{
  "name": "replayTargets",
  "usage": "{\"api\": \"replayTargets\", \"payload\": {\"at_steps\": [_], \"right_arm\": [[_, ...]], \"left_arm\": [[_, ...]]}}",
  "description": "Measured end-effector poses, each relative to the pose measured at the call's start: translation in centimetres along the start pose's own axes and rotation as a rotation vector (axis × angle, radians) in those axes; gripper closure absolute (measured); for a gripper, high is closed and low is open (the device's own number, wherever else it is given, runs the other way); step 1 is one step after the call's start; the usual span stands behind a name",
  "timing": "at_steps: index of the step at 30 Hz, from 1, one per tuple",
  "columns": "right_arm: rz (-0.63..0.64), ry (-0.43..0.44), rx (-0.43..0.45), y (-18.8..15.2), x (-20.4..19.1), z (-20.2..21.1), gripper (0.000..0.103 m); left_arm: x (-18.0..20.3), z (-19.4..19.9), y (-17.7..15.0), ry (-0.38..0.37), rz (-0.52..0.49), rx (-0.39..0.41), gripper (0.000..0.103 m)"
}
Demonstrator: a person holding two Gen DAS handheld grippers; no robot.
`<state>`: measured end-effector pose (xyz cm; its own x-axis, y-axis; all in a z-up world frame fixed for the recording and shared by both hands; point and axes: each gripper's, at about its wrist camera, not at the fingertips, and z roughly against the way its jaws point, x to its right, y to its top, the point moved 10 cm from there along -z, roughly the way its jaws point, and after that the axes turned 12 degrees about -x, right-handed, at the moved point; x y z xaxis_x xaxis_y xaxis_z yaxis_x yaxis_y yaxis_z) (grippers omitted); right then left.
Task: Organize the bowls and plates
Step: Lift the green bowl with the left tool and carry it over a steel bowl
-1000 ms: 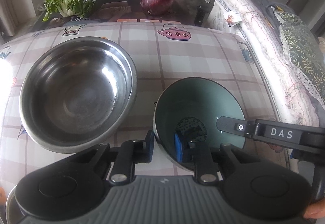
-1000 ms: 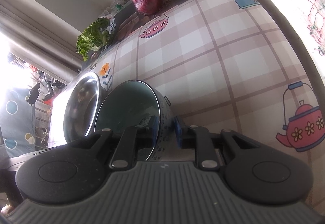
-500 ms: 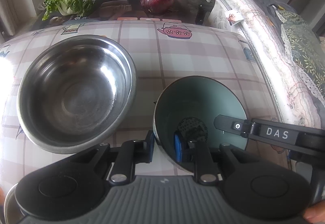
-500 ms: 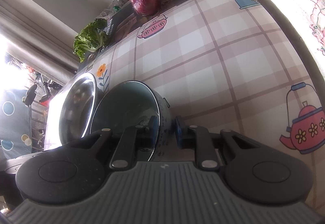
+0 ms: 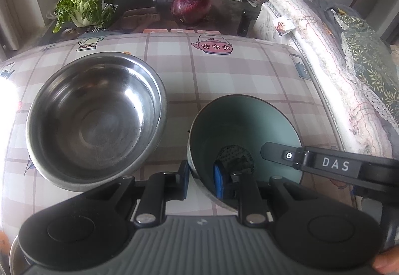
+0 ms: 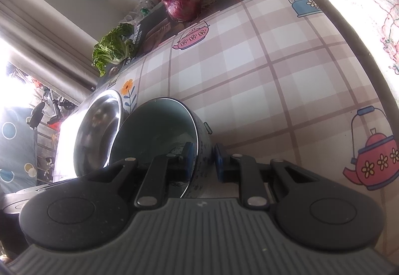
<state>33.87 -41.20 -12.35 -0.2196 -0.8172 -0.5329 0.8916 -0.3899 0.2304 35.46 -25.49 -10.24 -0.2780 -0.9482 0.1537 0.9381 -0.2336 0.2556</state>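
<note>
A: Where does the dark teal ceramic bowl with the speckled outside [image 5: 245, 130] sit?

B: Lower centre-right of the left wrist view, on the checked tablecloth with teapot prints [image 5: 224, 75] that covers the surface. It looks tilted, its mouth turned toward the upper left of the frame.

A: What has hold of it?

B: Both tools. The left gripper [image 5: 202, 179] has its jaws narrow and clamped on the near rim, one blue pad outside the wall and one inside. The right gripper [image 6: 203, 160] does the same on the other side: in the right wrist view its jaws pinch the bowl's [image 6: 159, 130] wall, one pad inside, one on the patterned outer face. Its black finger, marked with white letters, reaches over the rim from the right of the left view.

A: And next to the bowl?

B: The large round stainless steel basin [image 5: 96, 116], left of centre, upright and empty. In the left view there is a thin gap between the two; in the right view the basin [image 6: 99, 123] is partly behind the bowl, so I cannot tell whether they touch.

A: Further out?

B: Along the top, on a dark surface beyond the cloth: a leafy green cabbage [image 5: 84, 7] at upper left and a red cabbage [image 5: 190, 6] at upper centre. A pale quilted roll of bedding [image 5: 324, 63] runs down the right edge.
</note>
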Motion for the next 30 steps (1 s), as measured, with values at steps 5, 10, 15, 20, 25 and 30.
{"api": "replayTargets", "payload": {"at_steps": [5,10,15,20,25,30], "right_arm": [[-0.001,-0.001,0.009,0.1,0.0,0.4,0.086],[0.005,-0.007,0.018,0.2,-0.2,0.9,0.086],[0.008,-0.005,0.026,0.3,-0.3,1.4,0.086],[0.013,-0.007,0.037,0.4,-0.6,2.1,0.086],[0.02,-0.01,0.049,0.5,-1.1,2.8,0.086],[0.031,-0.014,0.053,0.5,-2.0,3.3,0.086]], "left_arm": [[0.2,0.3,0.0,-0.007,-0.005,0.003,0.081],[0.4,0.6,0.0,-0.012,-0.006,0.01,0.082],[0.6,1.2,0.1,-0.018,-0.009,0.019,0.081],[0.6,1.8,0.1,-0.027,-0.008,0.028,0.081],[0.5,2.6,0.0,-0.037,-0.006,0.039,0.081],[0.0,3.5,0.0,-0.049,0.005,0.049,0.081]]}}
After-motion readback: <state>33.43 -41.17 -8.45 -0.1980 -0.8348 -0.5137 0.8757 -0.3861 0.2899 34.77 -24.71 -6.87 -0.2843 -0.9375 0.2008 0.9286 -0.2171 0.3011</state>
